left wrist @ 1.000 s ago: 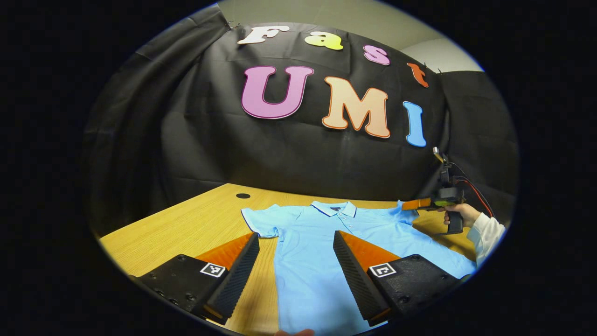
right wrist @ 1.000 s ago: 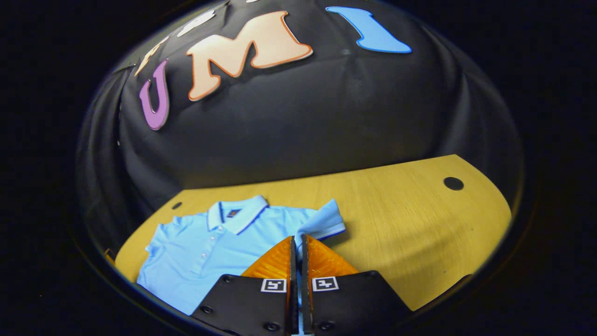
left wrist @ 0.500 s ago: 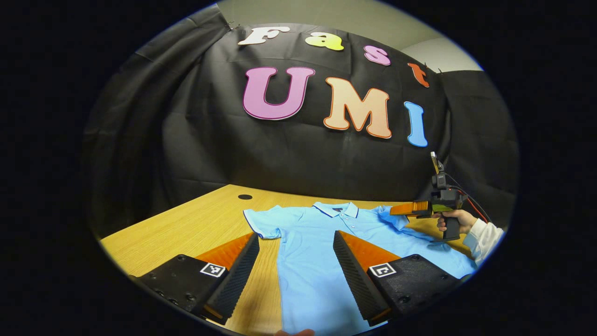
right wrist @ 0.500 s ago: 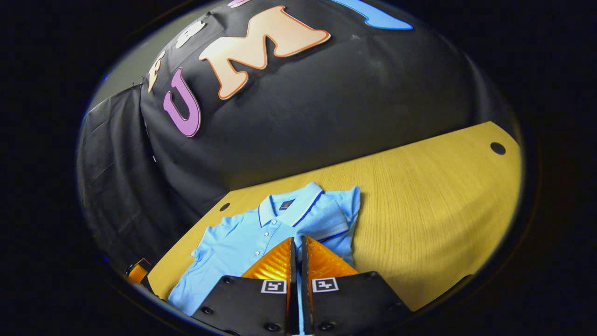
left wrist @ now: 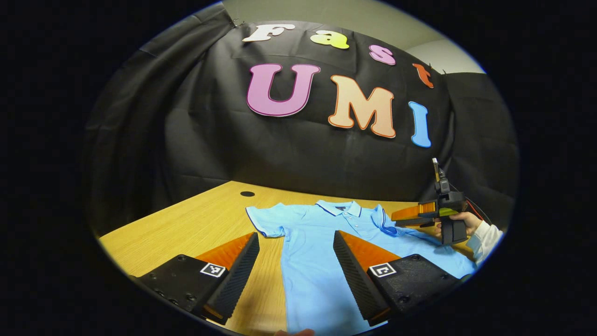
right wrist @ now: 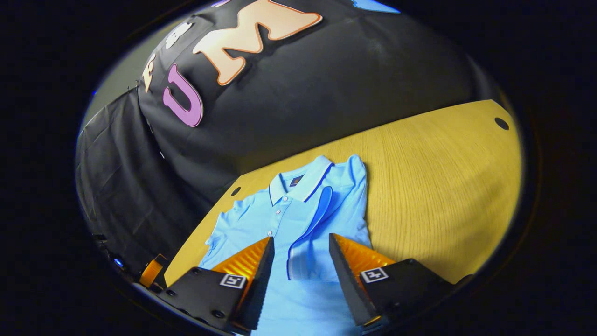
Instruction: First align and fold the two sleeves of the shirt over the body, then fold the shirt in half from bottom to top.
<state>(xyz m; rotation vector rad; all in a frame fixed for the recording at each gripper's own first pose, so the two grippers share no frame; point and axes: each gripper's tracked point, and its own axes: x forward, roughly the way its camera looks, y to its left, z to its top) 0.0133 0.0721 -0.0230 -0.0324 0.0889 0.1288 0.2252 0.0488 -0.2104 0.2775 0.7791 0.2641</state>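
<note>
Lying flat on the wooden bench, the light blue shirt is seen with its collar toward the black cloth wall. A round dark hole is set in the bench top beyond the shirt's spread sleeve, and another hole is seen near the far corner in the right gripper view. Nothing is placed on the bench between the tongs and the shirt.

The left tongs are held low over the bench's near edge, pointing toward the collar, with the jaws spread wide and nothing between them; one finger is over bare wood, the other over the shirt's body. The right tongs are held above the shirt's chest, tilted, with the jaws parted and released. In the left gripper view the right tongs are seen from the side beside the folded sleeve, carried by a hand in a white sleeve.

One sleeve is laid folded over the chest, its dark-trimmed cuff edge running beside the button placket. The other sleeve is spread flat on the bench. The collar is edged with a dark line, and a small dark label is seen inside it.
</note>
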